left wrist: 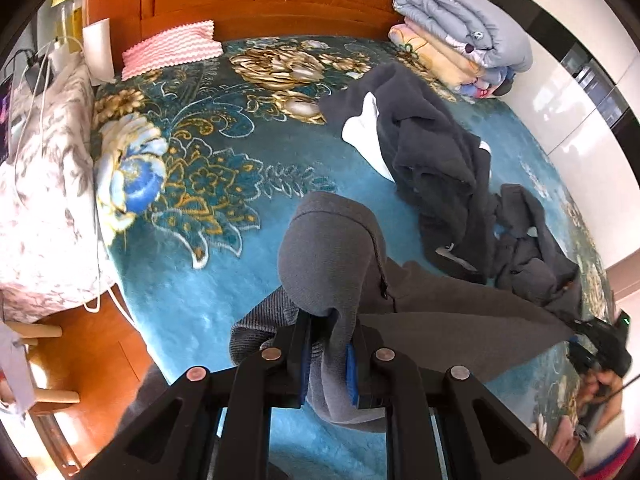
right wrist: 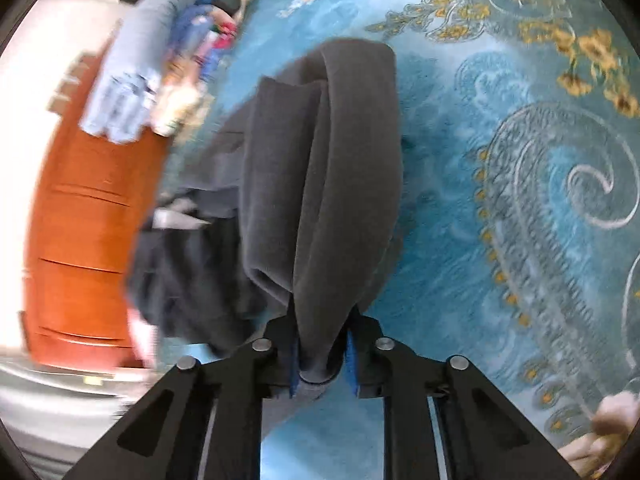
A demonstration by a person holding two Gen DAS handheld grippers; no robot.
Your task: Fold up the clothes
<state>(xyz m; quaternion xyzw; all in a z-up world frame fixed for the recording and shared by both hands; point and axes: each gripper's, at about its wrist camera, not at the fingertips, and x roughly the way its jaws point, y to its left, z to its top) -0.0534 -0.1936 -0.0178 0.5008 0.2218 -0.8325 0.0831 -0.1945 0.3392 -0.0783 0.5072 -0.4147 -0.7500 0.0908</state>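
both hand-held grippers clamped on grey hoodie (left wrist: pixel 332 248), l (left wrist: pixel 328 356) & r (right wrist: pixel 320 354)

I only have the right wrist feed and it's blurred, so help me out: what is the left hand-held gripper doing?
Observer: The left hand-held gripper is shut on the grey hoodie, near its hood.
Operator: Anything else left to fold?
Observer: Yes, a dark garment pile lies crumpled on the blue floral blanket.
Operator: What's at the headboard?
Observer: A pink-and-white folded cloth rests against it.
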